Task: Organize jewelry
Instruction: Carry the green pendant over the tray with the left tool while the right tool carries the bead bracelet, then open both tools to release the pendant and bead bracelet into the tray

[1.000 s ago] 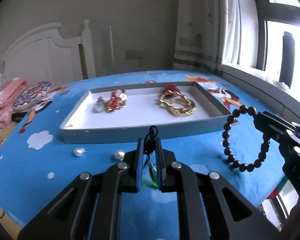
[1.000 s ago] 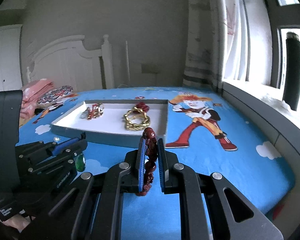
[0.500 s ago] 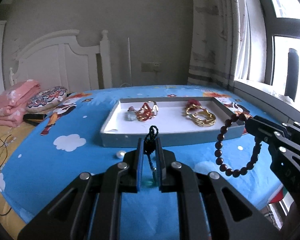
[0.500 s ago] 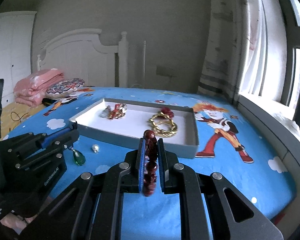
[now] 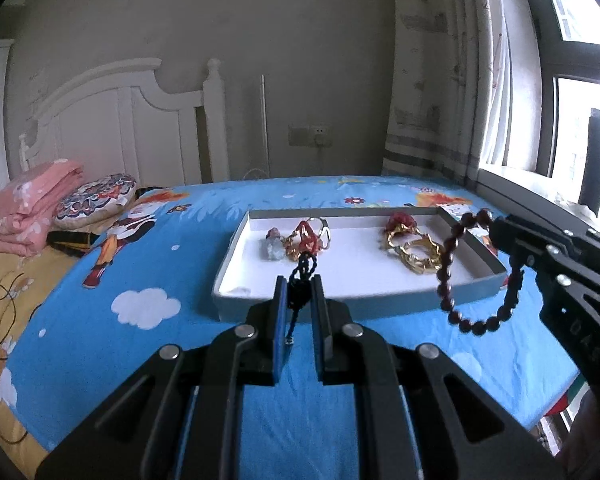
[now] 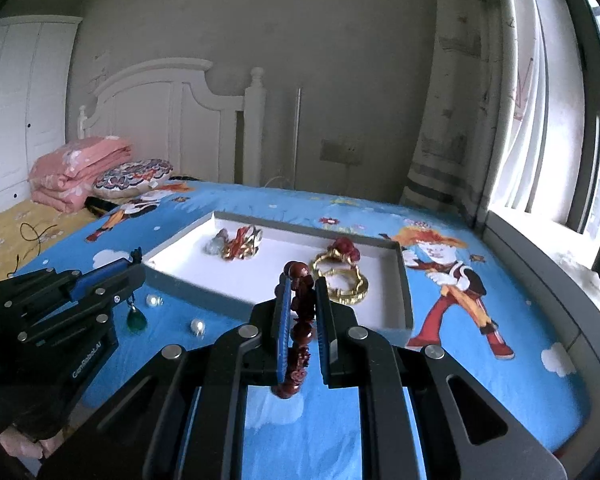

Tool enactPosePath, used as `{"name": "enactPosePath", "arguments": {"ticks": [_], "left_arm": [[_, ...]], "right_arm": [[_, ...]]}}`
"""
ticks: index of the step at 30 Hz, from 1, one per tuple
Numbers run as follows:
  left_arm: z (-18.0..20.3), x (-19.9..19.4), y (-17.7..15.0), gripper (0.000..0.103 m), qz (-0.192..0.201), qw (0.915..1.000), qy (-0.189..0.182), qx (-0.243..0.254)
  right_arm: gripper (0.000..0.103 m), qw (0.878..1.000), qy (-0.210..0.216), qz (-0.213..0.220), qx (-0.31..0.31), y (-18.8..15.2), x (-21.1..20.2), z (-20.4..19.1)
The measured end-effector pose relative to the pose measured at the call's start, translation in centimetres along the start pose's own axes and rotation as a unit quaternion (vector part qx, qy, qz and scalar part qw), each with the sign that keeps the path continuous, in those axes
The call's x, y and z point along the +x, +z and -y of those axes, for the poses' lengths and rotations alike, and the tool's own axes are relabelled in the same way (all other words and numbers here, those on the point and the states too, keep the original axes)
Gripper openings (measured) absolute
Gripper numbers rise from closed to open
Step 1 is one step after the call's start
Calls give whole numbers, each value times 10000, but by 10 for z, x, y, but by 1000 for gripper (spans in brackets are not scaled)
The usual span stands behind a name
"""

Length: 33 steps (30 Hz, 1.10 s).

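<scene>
**Both pieces lifted clear of the bed, tray next**

Over the last second both hands have risen and drawn back from the shallow grey tray with the white floor [image 5: 476,276], so it now sits further off. The left hand-held gripper [image 5: 300,280] is pinching the black braided cord of the green teardrop pendant [image 6: 136,320], which dangles above the blue cartoon bedsheet [image 5: 148,264]. The right hand-held gripper [image 6: 302,296] is clamped on the dark red bead bracelet [image 5: 452,252], its loop hanging free. Two loose pearls [image 6: 198,326] remain on the sheet. Both pieces look ready to be carried into the tray
</scene>
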<state>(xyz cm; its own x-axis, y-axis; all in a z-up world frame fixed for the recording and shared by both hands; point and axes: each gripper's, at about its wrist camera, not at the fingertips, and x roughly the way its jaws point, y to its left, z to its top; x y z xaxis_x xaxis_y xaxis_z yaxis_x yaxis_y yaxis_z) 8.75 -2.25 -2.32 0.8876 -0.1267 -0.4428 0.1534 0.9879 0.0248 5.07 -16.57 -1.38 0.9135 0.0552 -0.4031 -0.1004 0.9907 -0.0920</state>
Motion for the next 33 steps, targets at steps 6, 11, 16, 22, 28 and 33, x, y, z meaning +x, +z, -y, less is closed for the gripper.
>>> {"name": "enactPosePath", "arguments": {"ticks": [6,11,16,22,28,33], "left_arm": [[2,21,21,11,-84,10000,-14,37],[3,54,39,11,-219,9997,125,40],[-2,89,61,11,-462,9987,179,-142],[-8,119,83,11,-609,9976,272,-196],[-14,139,97,11,-734,9968,8,-332],[-15,153,96,13,-860,9962,-5,-162]], "right_arm": [[12,9999,-22,147,85,23,9,6],[13,9999,-61,61,147,38,29,14],[13,9998,-144,-117,48,44,54,12],[13,9991,-219,-352,39,57,89,15],[13,9976,-349,-598,67,66,118,20],[13,9957,-457,-801,24,59,135,23]]}}
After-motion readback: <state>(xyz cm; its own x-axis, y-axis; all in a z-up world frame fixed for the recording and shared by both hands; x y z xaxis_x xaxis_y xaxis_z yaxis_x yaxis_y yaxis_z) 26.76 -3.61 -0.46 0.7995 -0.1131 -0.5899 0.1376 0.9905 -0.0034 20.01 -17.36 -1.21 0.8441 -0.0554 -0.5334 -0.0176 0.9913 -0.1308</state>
